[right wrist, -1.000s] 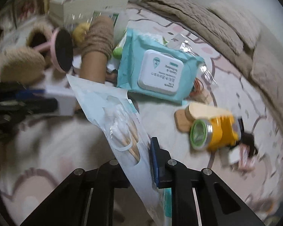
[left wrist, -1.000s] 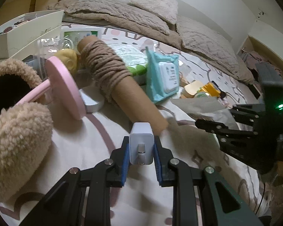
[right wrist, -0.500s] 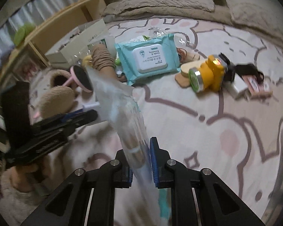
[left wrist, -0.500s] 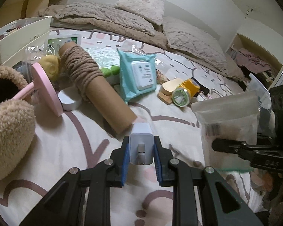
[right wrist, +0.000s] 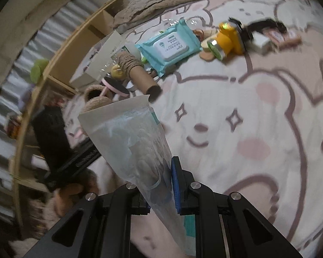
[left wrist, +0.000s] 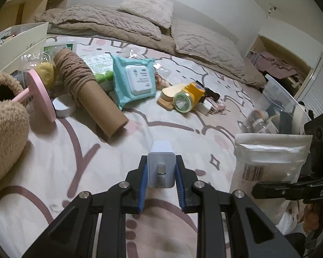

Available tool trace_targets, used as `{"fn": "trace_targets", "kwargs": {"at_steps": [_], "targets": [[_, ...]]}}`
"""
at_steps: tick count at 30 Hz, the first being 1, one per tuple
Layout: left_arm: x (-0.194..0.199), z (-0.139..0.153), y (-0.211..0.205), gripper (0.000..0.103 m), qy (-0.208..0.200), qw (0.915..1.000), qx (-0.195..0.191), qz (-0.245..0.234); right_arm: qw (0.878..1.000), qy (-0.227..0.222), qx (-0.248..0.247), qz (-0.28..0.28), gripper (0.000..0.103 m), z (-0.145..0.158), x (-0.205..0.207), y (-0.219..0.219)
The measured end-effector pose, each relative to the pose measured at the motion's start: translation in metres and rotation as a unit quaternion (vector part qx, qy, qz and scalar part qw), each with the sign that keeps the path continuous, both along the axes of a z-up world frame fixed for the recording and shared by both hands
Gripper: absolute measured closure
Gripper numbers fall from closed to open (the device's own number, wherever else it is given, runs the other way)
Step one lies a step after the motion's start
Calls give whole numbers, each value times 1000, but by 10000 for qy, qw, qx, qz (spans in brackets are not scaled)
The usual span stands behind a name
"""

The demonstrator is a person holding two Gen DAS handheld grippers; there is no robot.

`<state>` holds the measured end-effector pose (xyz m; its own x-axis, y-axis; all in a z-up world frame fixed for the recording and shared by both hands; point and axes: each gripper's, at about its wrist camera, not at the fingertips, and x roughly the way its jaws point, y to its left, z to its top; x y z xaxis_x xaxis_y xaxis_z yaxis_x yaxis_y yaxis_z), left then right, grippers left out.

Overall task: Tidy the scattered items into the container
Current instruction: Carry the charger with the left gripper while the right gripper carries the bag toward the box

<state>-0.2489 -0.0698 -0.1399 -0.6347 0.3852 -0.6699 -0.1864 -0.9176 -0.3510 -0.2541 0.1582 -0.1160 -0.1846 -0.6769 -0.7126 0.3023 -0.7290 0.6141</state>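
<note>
My left gripper point(left wrist: 160, 173) is shut on a small white charger plug point(left wrist: 160, 164), held just above the bedspread. My right gripper point(right wrist: 161, 185) is shut on a clear plastic bag of cotton swabs point(right wrist: 131, 137). In the left wrist view that bag point(left wrist: 269, 163) hangs upright at the right. Behind it stands a clear plastic container point(left wrist: 284, 105) with small items inside. Scattered on the bed lie a teal wipes pack point(left wrist: 135, 79), a yellow headlamp point(left wrist: 189, 99), a yarn-wrapped cardboard tube point(left wrist: 86, 88) and a pink round-headed item point(left wrist: 41, 94).
Fuzzy tan slippers point(left wrist: 4, 124) lie at the left edge, and a white open box point(left wrist: 17, 40) sits behind them. Beige pillows and a blanket point(left wrist: 140, 25) cover the far side of the bed. A wooden shelf point(right wrist: 60, 58) runs along the bedside.
Both grippers have drawn back from the pile and swung right. The right gripper rolled, so the bag now stands upright. The clear container has come into the left wrist view.
</note>
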Motion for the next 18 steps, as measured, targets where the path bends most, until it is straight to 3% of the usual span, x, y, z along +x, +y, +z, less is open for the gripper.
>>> {"fn": "trace_targets", "kwargs": {"at_steps": [8,15,18], "targets": [[19,-3,9,80,-35,9999,15,-131,9971,-586,-310,369,86,-1,30,3],[41,-6,9,79,-71,9998,142,-113,9961,-376,765,227,86,-24,22,11],[47,-13,6,79,-205,9993,282,-105,9922,-13,1238,126,82,-31,16,13]]}}
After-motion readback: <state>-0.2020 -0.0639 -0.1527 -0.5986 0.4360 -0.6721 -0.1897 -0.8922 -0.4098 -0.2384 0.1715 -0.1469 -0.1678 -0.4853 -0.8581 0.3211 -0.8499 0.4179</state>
